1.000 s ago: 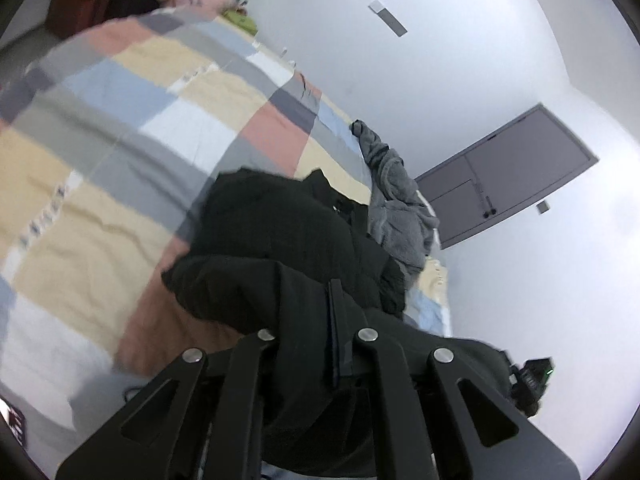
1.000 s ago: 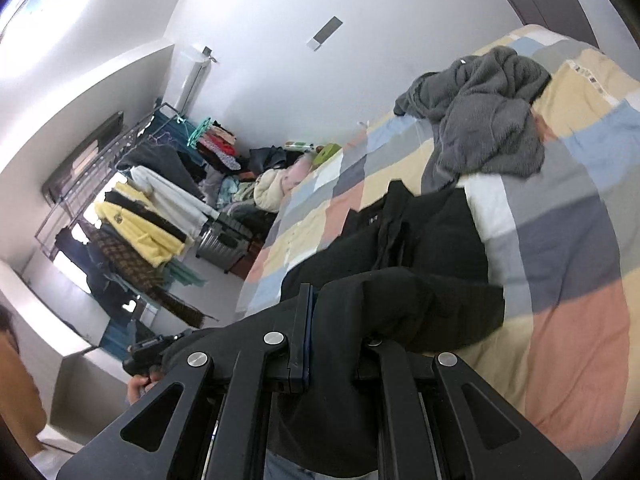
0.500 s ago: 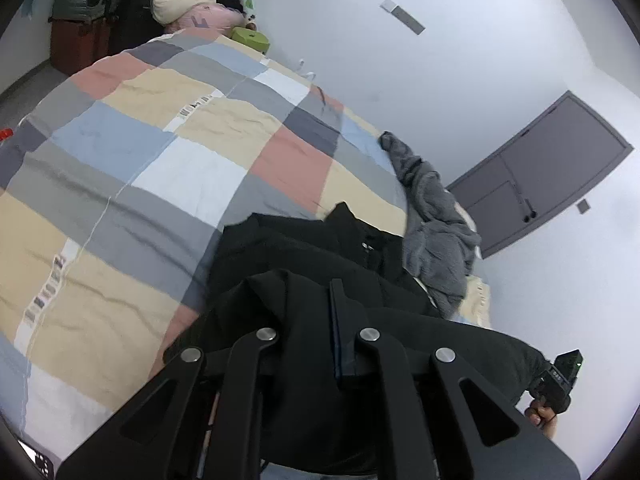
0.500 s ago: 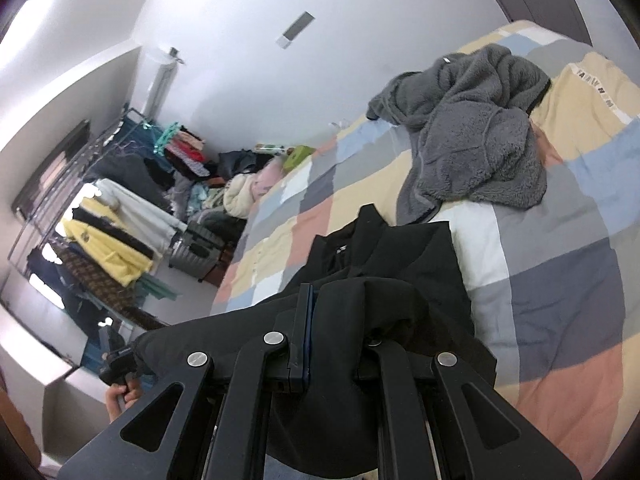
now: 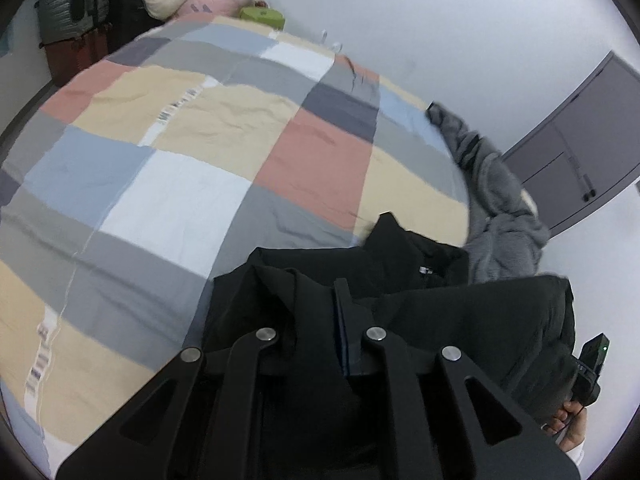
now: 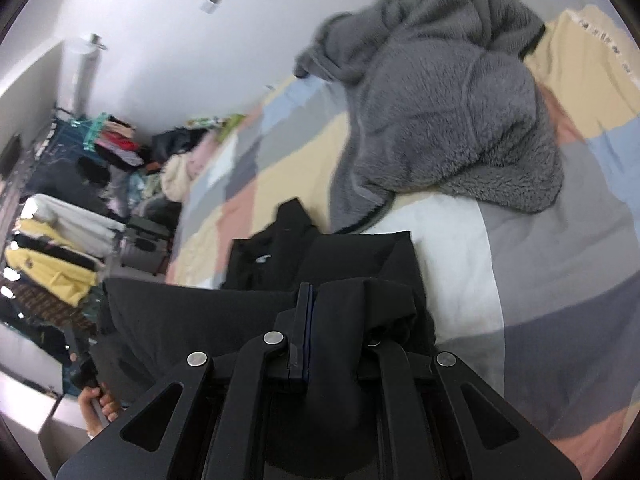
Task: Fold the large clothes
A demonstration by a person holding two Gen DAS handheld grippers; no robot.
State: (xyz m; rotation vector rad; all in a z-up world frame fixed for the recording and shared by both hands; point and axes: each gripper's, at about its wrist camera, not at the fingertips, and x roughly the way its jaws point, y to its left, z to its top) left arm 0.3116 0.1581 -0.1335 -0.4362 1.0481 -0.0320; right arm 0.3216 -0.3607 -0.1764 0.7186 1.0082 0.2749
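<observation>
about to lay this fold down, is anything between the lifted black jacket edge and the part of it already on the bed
Nothing visible does. The lifted edge of the black jacket hangs over its own collar half, which lies bare on the bed. The grey fleece sits beyond it, near the collar; whether they touch is unclear.

Black jacket (image 5: 400,320) drapes over both claws; clothes rack (image 6: 60,216) blurred.

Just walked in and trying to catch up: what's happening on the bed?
A person holds a gripper in each hand, both gripping one black jacket over the patchwork bedspread. The right gripper is clamped shut on the fabric; the left gripper has cloth between its jaws, which are opening. A grey fleece lies unfolded beyond.
</observation>
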